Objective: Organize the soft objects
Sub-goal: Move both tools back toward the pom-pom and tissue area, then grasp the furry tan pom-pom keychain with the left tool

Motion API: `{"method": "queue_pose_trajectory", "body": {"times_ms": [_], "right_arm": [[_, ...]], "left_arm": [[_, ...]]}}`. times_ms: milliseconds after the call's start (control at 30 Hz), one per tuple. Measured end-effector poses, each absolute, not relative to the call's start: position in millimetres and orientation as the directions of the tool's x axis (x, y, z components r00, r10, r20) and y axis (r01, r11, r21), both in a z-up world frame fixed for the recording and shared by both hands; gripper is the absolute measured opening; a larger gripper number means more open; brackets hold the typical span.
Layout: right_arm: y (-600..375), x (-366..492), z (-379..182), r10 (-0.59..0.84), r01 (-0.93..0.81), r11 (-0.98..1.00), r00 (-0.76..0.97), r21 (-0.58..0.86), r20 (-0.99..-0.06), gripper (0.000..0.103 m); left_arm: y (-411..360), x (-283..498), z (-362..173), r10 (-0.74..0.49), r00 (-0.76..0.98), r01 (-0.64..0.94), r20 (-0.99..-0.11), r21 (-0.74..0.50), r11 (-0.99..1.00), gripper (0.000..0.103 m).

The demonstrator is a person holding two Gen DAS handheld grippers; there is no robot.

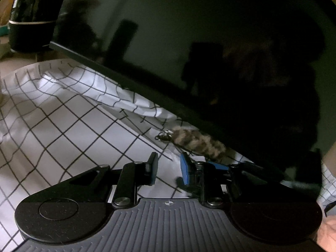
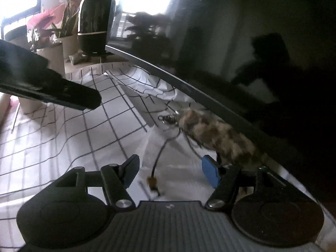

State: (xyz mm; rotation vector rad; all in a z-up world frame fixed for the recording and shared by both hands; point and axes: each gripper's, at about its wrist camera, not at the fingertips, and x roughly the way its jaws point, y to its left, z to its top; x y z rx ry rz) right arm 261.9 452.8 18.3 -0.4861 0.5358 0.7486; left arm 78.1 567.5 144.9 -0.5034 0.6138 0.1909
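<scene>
A: Two views are given. What is recorded in the left wrist view?

B: The left tool (image 1: 168,169) is seen with its blue pads parted and nothing between them. It is held low over the checked cloth (image 1: 63,126) that covers the worktop. The furry striped tail charm (image 1: 199,142) lies just ahead and to the right, tucked against the lower edge of the dark screen (image 1: 189,42). The tool is judged to be aimed there so that the charm can be drawn out from the screen.

A: And the right wrist view?

B: The right tool (image 2: 172,170) is likewise shown spread apart and empty. The charm (image 2: 218,136) lies beside the right pad; contact cannot be confirmed. Its metal clasp (image 2: 168,118) points away from the screen (image 2: 252,42), and a thin cord (image 2: 161,151) with a small end piece runs between the fingers. A dark blurred bar at the upper left is taken to be the left tool (image 2: 79,98). Potted plants (image 2: 52,27) are seen beyond the cloth (image 2: 63,136).
</scene>
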Motion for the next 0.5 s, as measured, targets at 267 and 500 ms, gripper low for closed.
{"method": "queue_pose_trajectory", "body": {"times_ms": [267, 500], "right_arm": [[433, 265, 35, 0.54, -0.739, 0.671, 0.544, -0.062, -0.642, 0.015], [389, 219, 40, 0.618, -0.808, 0.586, 0.4, 0.058, -0.677, 0.01]], "left_arm": [[568, 86, 140, -0.009, 0.81, -0.295, -0.587, -0.419, 0.859, 0.026], [558, 118, 133, -0.07, 0.786, -0.234, -0.614, -0.401, 0.886, 0.026]]}}
